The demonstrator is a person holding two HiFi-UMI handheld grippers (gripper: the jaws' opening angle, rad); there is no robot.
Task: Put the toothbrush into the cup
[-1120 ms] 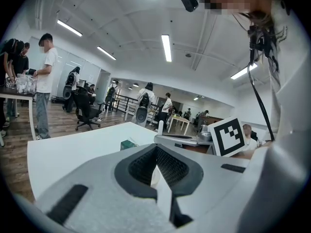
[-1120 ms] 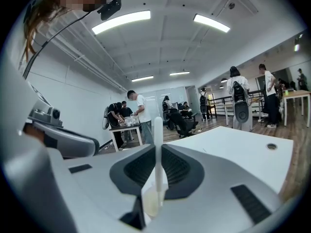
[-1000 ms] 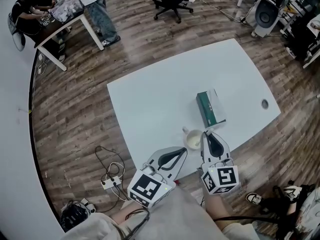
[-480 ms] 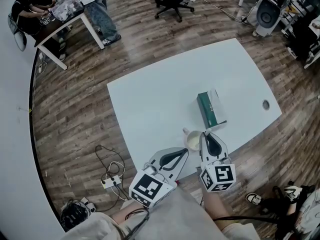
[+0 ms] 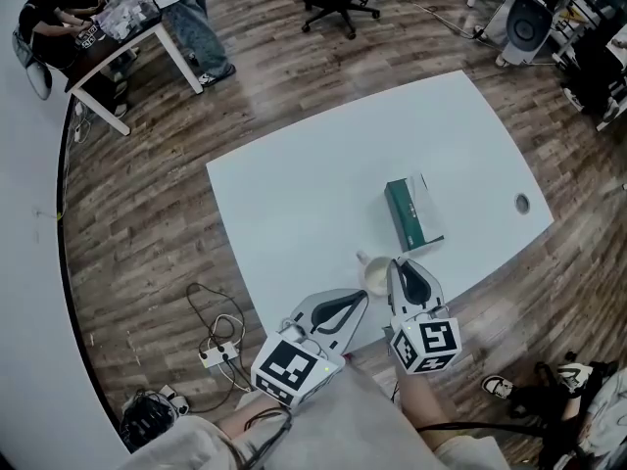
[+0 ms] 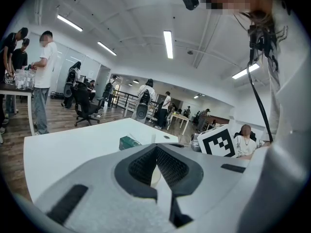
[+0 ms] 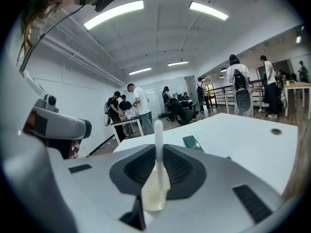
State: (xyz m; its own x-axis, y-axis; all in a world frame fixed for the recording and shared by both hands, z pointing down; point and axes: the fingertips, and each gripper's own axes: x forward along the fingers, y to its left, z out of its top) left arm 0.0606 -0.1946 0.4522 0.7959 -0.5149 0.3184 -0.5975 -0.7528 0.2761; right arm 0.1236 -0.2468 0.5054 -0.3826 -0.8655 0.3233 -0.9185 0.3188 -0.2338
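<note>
A cream cup point(image 5: 377, 275) with a small handle stands near the front edge of the white table point(image 5: 313, 184). My right gripper point(image 5: 396, 263) hovers right beside the cup, at its right rim. In the right gripper view this gripper point(image 7: 158, 149) is shut on a white toothbrush point(image 7: 158, 127), whose thin handle sticks up past the jaws. My left gripper point(image 5: 361, 298) is just in front of the cup with its jaws together and nothing held. In the left gripper view a cream sliver of the cup point(image 6: 154, 177) shows behind that gripper's point(image 6: 156, 148) dark pads.
A green and white box point(image 5: 413, 213) lies just behind the cup, also seen as the box point(image 6: 129, 142) and the box point(image 7: 193, 141). A round cable hole point(image 5: 520, 203) sits near the table's right edge. Cables and a power strip point(image 5: 216, 352) lie on the floor left. People stand round a far table point(image 5: 108, 37).
My right gripper has drifted slightly left, closer to the cup, still holding the toothbrush. The left gripper has hardly moved.
</note>
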